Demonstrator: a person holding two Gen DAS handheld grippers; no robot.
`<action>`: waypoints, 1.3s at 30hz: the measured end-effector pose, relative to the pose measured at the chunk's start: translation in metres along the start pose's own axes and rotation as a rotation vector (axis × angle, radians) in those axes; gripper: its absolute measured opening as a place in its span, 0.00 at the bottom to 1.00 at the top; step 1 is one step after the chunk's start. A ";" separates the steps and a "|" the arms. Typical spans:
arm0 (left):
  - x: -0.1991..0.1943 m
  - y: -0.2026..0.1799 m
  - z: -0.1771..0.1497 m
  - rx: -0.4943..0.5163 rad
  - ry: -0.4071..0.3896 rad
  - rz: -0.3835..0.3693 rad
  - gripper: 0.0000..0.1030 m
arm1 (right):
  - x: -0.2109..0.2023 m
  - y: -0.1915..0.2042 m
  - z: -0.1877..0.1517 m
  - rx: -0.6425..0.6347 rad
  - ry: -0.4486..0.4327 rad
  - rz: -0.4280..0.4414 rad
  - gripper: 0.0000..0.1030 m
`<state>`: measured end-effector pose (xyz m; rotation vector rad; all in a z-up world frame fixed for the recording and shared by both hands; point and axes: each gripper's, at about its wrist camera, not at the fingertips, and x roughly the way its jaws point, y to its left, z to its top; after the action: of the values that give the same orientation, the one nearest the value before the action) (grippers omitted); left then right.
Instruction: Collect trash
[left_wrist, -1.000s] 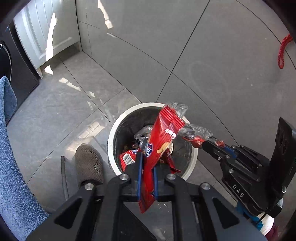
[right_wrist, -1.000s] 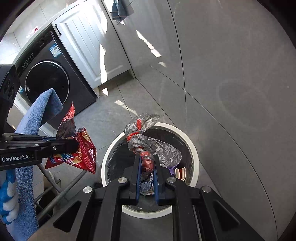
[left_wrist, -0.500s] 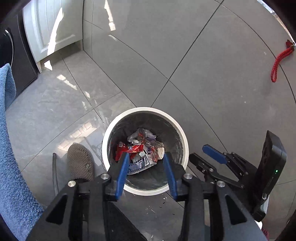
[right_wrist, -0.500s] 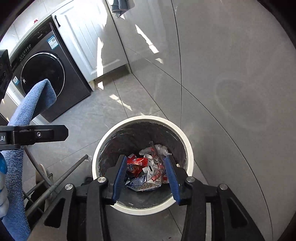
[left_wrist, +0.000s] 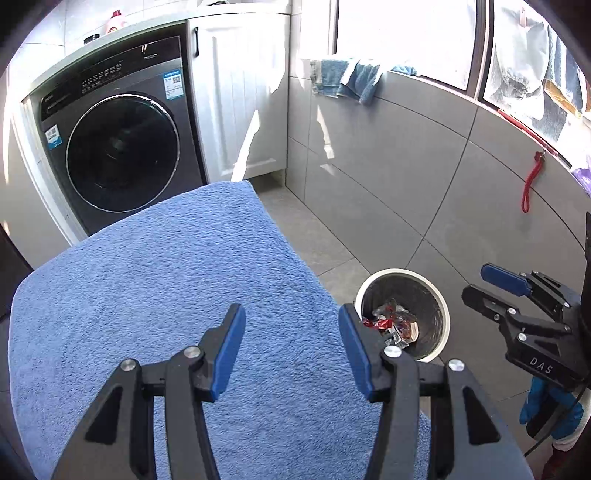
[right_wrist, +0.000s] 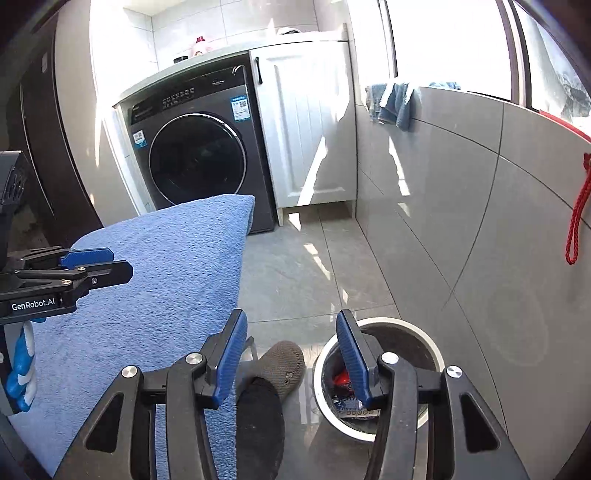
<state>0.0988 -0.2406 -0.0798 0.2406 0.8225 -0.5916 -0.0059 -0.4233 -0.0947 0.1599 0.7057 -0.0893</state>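
"GenRobot.AI" in white letters runs along the side of the left gripper (right_wrist: 92, 267). "DAS" is printed on the body of the right gripper (left_wrist: 495, 291). Stickers on the washing machine (right_wrist: 195, 155) beyond both are unreadable.

Bin (left_wrist: 402, 275) mouth open from above; blue towel (left_wrist: 166, 295) flanks it left, tiled wall (left_wrist: 424, 177) close behind.

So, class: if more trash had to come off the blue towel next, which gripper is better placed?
Probably the left gripper: it is open, empty and over the blue towel. The right gripper, also open, is over floor beside the bin.
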 end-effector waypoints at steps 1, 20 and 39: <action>-0.013 0.012 -0.005 -0.019 -0.018 0.032 0.50 | -0.003 0.015 0.003 -0.020 -0.010 0.017 0.49; -0.175 0.146 -0.096 -0.171 -0.299 0.369 0.75 | -0.048 0.185 0.028 -0.191 -0.135 0.118 0.77; -0.217 0.172 -0.133 -0.245 -0.358 0.498 0.81 | -0.053 0.217 0.018 -0.219 -0.157 0.094 0.97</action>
<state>0.0009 0.0422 -0.0101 0.1026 0.4547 -0.0567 -0.0052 -0.2113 -0.0221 -0.0245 0.5456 0.0648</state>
